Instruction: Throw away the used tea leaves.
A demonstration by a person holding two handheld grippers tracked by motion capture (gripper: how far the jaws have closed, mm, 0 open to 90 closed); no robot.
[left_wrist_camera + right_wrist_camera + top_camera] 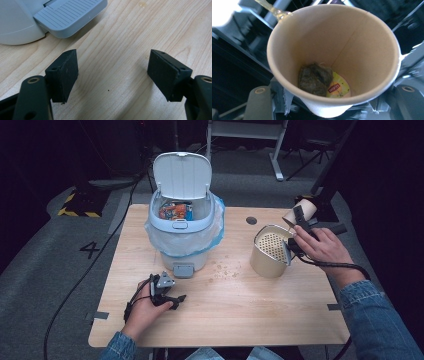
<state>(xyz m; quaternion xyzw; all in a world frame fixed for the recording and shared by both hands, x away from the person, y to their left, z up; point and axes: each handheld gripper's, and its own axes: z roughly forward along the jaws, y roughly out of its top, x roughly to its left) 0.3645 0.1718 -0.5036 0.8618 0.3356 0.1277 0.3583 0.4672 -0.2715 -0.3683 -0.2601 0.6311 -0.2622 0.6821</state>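
The light wooden table (280, 320) carries everything within the person's reach. Largest on it is the pale blue pedal bin with a white plastic liner (184, 227), its lid propped upright so waste can drop straight in; its grey foot pedal (68, 15) faces the seated person. To the right stands the beige cylindrical container with a perforated strainer insert (270, 251), probably there to catch liquid and keep solids back. Over its far edge the right gripper (300, 222) is clamped on a tan paper cup (334, 50), tipped on its side toward the strainer, seemingly to pour; a thin stream leaves the rim at the upper left of the right gripper view. Inside lies a wet dark tea bag with its yellow-green tag (315, 78). The left gripper (112, 75) rests low near the pedal, jaws spread, empty, likely waiting
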